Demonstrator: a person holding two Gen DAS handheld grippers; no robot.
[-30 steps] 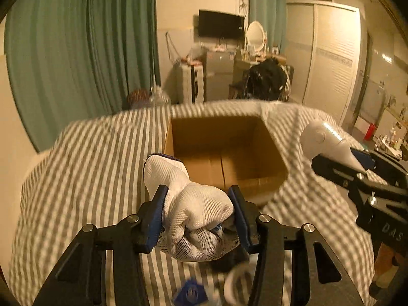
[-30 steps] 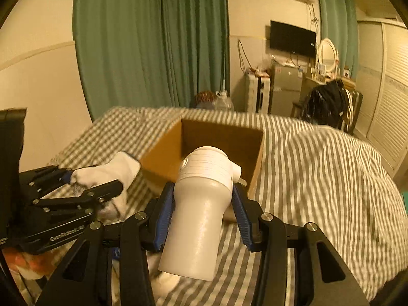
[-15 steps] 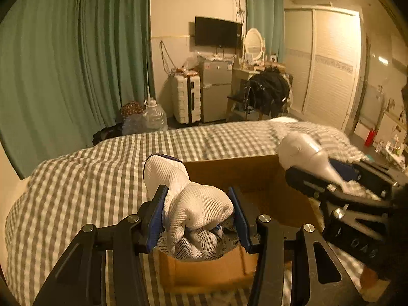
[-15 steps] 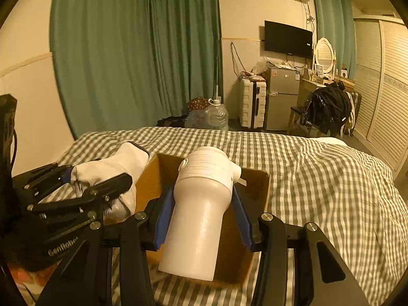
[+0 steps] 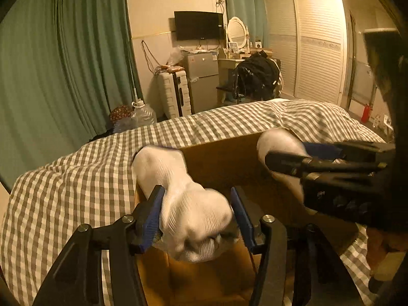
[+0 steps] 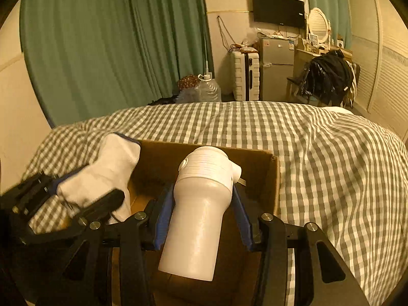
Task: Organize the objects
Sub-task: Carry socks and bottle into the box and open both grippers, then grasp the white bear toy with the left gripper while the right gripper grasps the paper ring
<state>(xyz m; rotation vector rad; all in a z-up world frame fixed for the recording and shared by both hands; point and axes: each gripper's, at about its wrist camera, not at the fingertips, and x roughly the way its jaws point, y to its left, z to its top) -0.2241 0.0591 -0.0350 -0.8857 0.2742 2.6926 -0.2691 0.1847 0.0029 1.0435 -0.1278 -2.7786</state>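
An open cardboard box (image 5: 224, 158) (image 6: 255, 163) sits on the checked bedspread. My left gripper (image 5: 195, 204) is shut on a white knit glove (image 5: 188, 204) and holds it over the box's left side; the glove also shows in the right wrist view (image 6: 107, 173). My right gripper (image 6: 204, 199) is shut on a white plastic bottle (image 6: 201, 204) and holds it over the box's opening. In the left wrist view the bottle's cap end (image 5: 278, 142) shows at the right, beside the glove.
The grey-and-white checked bedspread (image 6: 318, 153) surrounds the box. Beyond the bed are green curtains (image 6: 114, 46), a white suitcase (image 6: 244, 76), a small fridge (image 6: 276, 68), a water jug (image 6: 207, 89) and a chair with dark clothes (image 6: 329, 79).
Both grippers have moved forward and down with their loads, from in front of the box to over its opening. The box now fills the lower part of both views.
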